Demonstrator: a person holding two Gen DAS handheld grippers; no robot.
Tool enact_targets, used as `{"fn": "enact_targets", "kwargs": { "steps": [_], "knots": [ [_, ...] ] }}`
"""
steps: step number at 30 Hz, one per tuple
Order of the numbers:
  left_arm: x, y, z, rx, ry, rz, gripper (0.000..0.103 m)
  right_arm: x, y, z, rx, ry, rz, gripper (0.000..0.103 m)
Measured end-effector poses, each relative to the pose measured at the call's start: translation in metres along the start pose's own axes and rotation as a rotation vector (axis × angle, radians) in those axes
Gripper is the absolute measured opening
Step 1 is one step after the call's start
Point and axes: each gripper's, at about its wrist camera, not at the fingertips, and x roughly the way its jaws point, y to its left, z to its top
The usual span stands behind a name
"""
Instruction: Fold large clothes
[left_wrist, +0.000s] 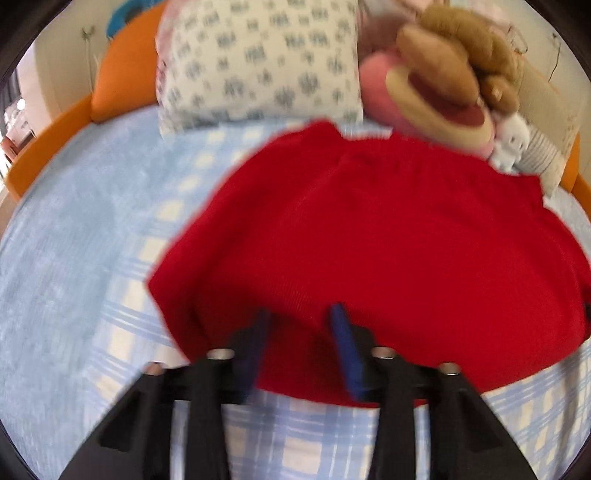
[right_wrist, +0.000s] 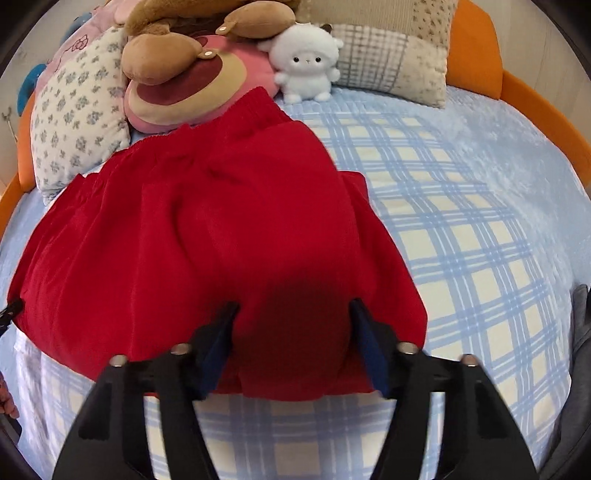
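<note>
Claws (left_wrist: 301, 314) (right_wrist: 293, 308) agape — over red garment (right_wrist: 221, 240)

A garment (right_wrist: 207, 236) is spread on the bed cover (right_wrist: 461, 229), with a patterned pillow (right_wrist: 77, 110) at far left, plush toys (right_wrist: 184, 74) behind it, and a second pillow (right_wrist: 399, 62) at far right against the bed frame (right_wrist: 476, 55).

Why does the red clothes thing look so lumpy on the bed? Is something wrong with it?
Nothing is broken. The red garment lies bunched and wrinkled on the plaid bedsheet, its right edge doubled up, its far end against the pink plush. It isn't folded yet.
</note>
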Motion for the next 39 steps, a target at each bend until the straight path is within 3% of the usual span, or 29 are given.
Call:
{"fn": "enact_targets", "kwargs": {
  "steps": [1,2,3,5,11,15,17,20,22,24,25,28,29,30,31,32,34,35,36,39],
  "knots": [
    [0.004,-0.001,-0.002,0.01,-0.005,0.014,0.016,-0.002,0.001,0.001,-0.01,-0.003,0.004,0.037],
    [0.006,-0.003,-0.004,0.027,-0.015,0.034,0.007,-0.006,0.001,0.002,-0.014,-0.002,0.017,0.025],
    [0.007,-0.005,-0.005,0.045,-0.027,0.051,0.006,-0.011,-0.002,0.004,-0.003,-0.004,0.039,0.016],
    [0.004,-0.002,-0.004,0.048,-0.041,0.056,0.006,-0.023,-0.007,0.008,0.007,-0.012,0.069,0.012],
    [-0.023,0.05,0.02,-0.018,-0.095,0.145,0.005,-0.052,-0.026,0.015,0.039,0.008,0.198,0.009],
    [-0.015,0.084,0.016,-0.044,-0.059,0.178,0.005,-0.043,-0.038,0.011,0.061,0.034,0.225,0.011],
    [-0.004,0.091,0.005,-0.065,-0.018,0.15,0.005,-0.024,-0.043,0.004,0.086,0.071,0.229,0.012],
    [0.01,0.094,-0.012,-0.087,0.03,0.09,0.006,0.008,-0.072,-0.007,0.247,0.099,0.324,0.02],
    [0.015,0.098,-0.021,-0.131,0.051,0.015,0.006,0.023,-0.084,-0.014,0.317,0.101,0.38,0.02],
    [0.016,0.102,-0.027,-0.208,0.075,-0.081,0.007,0.024,-0.079,-0.017,0.286,0.065,0.358,0.02],
    [0.014,0.104,-0.03,-0.246,0.083,-0.125,0.013,0.019,-0.07,-0.017,0.234,0.049,0.314,0.021],
    [0.007,0.105,-0.036,-0.342,0.1,-0.206,0.018,0.009,-0.052,-0.015,0.143,0.04,0.235,0.027],
    [0.004,0.106,-0.039,-0.378,0.107,-0.231,0.018,0.007,-0.05,-0.014,0.137,0.043,0.253,0.039],
    [0.001,0.105,-0.041,-0.404,0.111,-0.24,0.018,0.005,-0.048,-0.014,0.136,0.044,0.282,0.064],
    [-0.001,0.103,-0.044,-0.419,0.114,-0.248,0.019,0.001,-0.042,-0.014,0.126,0.04,0.311,0.079],
    [-0.004,0.102,-0.046,-0.429,0.119,-0.248,0.021,-0.001,-0.039,-0.016,0.11,0.025,0.285,0.095],
    [-0.008,0.103,-0.05,-0.46,0.138,-0.232,0.038,-0.007,-0.024,-0.02,0.038,-0.007,0.201,0.098],
    [-0.009,0.103,-0.055,-0.5,0.152,-0.266,0.077,-0.005,-0.02,-0.021,0.016,0.001,0.187,0.098],
    [-0.01,0.104,-0.057,-0.527,0.156,-0.294,0.091,-0.003,-0.018,-0.022,0.008,0.009,0.179,0.098],
    [-0.018,0.088,-0.056,-0.506,0.124,-0.33,0.092,0.005,-0.017,-0.029,-0.006,0.005,0.164,0.098]
  ]
}}
